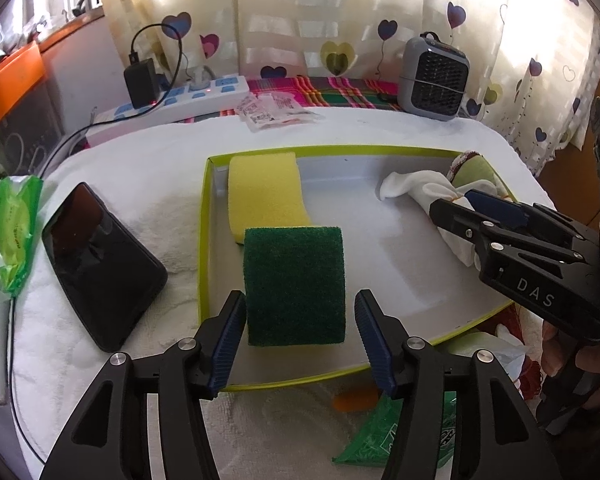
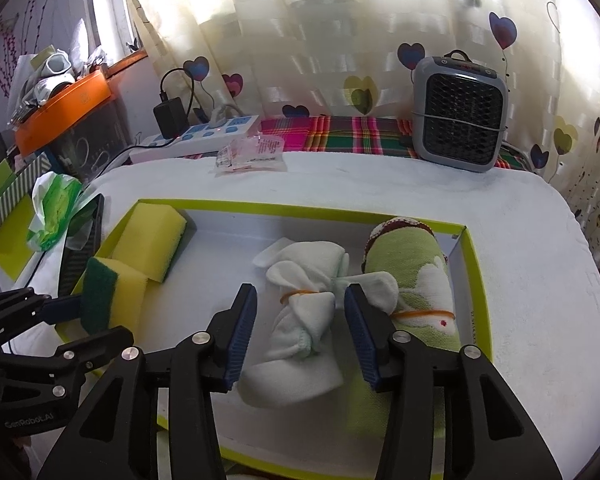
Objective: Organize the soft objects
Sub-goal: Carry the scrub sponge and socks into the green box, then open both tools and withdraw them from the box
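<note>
Letting go is the step we are judging to be in hand. The green-topped sponge (image 1: pixel 295 286) is lying in the tray (image 1: pixel 201 240), overlapping the near end of the yellow sponge (image 1: pixel 265 194) along the tray's left side. The left gripper (image 1: pixel 300 336) is straddling it w/ jaws apart; a gap is showing on the right pad, left pad is right at the sponge edge, contact unclear. The white cloth bundle (image 2: pixel 300 320), tied w/ a rubber band, is sitting mid-tray just beside the green rolled towel (image 2: pixel 412 280). The right gripper (image 2: pixel 300 336) is bracketing it, jaws apart, gripping nothing. We are advising: back both grippers out along their own line, w/o dragging pads across sponge or cloth, so the rows are staying tidy. The phone (image 1: pixel 104 264) is lying outside the tray.
</note>
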The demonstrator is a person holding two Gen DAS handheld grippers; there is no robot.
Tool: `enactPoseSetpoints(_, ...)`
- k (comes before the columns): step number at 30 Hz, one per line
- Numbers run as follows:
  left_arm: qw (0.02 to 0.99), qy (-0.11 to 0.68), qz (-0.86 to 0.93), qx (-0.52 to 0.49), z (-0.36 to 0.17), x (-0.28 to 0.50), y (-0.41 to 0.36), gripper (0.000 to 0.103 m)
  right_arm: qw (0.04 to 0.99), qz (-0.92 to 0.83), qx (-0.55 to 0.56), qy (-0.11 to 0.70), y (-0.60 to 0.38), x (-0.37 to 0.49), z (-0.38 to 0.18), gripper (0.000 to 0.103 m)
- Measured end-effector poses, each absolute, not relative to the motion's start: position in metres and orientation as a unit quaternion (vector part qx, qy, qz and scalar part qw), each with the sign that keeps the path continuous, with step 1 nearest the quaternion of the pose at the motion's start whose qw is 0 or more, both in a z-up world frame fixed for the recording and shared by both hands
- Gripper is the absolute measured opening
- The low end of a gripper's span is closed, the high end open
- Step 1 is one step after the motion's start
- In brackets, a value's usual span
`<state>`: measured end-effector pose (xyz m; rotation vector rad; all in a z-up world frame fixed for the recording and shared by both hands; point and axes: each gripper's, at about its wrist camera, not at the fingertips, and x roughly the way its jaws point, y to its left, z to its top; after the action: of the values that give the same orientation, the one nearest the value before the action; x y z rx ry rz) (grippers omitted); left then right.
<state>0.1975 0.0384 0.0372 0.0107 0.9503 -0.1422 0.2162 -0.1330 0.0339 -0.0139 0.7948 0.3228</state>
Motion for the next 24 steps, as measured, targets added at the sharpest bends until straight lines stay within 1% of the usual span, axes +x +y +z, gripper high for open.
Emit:
enactPoseSetpoints(8, 0.89, 0.452, -0.066, 0.004, 0.039, 0.195, 0.038, 0.059, 0.911, 0.156, -0.004, 0.383, -0.133, 0.214, 0.035, 0.052)
enactPoseSetpoints(24, 0.896, 0.44, -0.06, 0.001, 0.049, 0.183, 0.037, 0.062, 0.916, 0.153, 0.0, 0.371, -0.137, 0.203, 0.042, 0.052)
